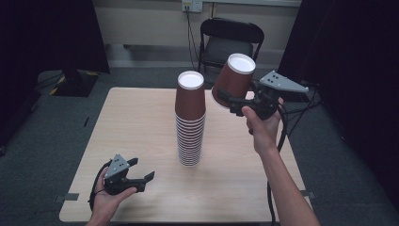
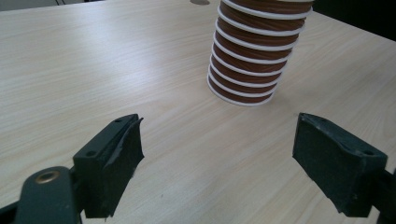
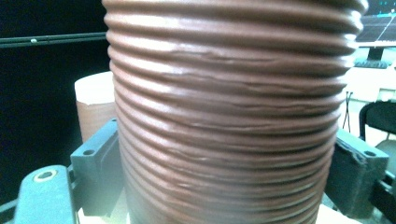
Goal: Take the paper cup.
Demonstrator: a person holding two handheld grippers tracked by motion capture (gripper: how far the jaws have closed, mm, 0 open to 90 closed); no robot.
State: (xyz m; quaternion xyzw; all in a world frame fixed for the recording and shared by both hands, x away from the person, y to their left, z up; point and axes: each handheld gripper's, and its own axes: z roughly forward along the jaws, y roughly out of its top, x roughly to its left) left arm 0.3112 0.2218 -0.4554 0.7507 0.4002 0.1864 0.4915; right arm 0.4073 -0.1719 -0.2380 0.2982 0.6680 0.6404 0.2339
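Ribbed brown cup [image 3: 229, 116], white base, tilted

A tall stack of upturned brown ribbed paper cups [image 1: 190, 123] stands mid-table, the 1 obstacle on the pale wooden table [image 1: 141, 122]. Bare wood lies open at its 9, 6 and 3 o'clock. A black folding chair [image 1: 229, 42] stands beyond the table's 12 o'clock edge.
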